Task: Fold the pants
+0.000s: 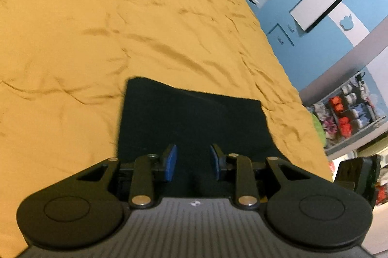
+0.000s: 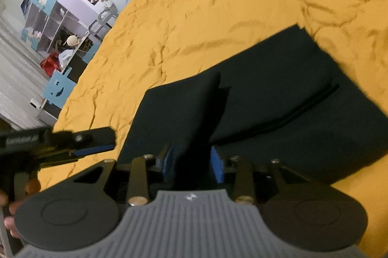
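Observation:
The black pants (image 2: 278,93) lie folded on the yellow bedspread (image 2: 206,10). In the right wrist view my right gripper (image 2: 191,162) has a raised fold of the black fabric (image 2: 201,107) between its blue pads, lifted off the rest. In the left wrist view my left gripper (image 1: 193,162) is open over the near part of the pants (image 1: 191,117), its blue pads apart with nothing between them. The left gripper also shows at the left edge of the right wrist view (image 2: 94,149).
The yellow bedspread (image 1: 121,27) spreads wide beyond the pants. A blue and white wardrobe (image 1: 327,3) and shelves with toys (image 1: 349,110) stand past the bed's right edge. White cube shelves (image 2: 53,25) stand past the left edge.

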Tool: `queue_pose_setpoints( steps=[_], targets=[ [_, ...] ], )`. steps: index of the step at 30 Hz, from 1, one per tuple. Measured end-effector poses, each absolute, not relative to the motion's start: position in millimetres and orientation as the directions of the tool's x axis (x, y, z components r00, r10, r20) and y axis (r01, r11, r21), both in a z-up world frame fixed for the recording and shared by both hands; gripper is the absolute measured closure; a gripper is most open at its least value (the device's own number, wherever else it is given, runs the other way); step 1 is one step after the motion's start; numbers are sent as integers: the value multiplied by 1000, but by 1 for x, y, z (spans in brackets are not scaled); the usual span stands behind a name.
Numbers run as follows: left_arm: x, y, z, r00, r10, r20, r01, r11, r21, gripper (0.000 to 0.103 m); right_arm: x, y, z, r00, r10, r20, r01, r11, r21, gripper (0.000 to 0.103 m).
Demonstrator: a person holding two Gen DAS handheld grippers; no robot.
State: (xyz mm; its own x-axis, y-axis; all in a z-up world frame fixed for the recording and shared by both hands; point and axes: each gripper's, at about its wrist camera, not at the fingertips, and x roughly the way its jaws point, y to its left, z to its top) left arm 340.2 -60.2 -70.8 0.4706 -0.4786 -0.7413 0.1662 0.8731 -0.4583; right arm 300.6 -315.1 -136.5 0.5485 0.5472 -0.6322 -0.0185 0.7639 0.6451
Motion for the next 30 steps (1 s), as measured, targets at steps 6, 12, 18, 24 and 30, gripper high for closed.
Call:
queue_pose_setpoints(
  steps=[6, 12, 18, 24, 30],
  targets=[
    [332, -32, -67, 503, -465, -728, 134, 875, -466, 70, 312, -302, -145, 505, 567, -651, 25, 744, 667, 97],
    [329, -7, -70, 532, -449, -718, 80, 871, -485, 70, 326, -291, -89, 521, 575, -631, -118, 780, 614, 100],
    [326, 2, -68, 551, -453, -701, 68, 862, -503, 70, 361, -303, -8, 531, 574, -624, -246, 808, 535, 100],
    [331, -7, -76, 532, -472, -703, 90, 857, -507, 70, 380, -359, 17, 526, 519, -673, -204, 846, 493, 100],
    [336, -25, -85, 505, -471, -723, 122, 868, -481, 70, 396, -423, -45, 457, 452, -766, -31, 869, 494, 100]
  ],
)
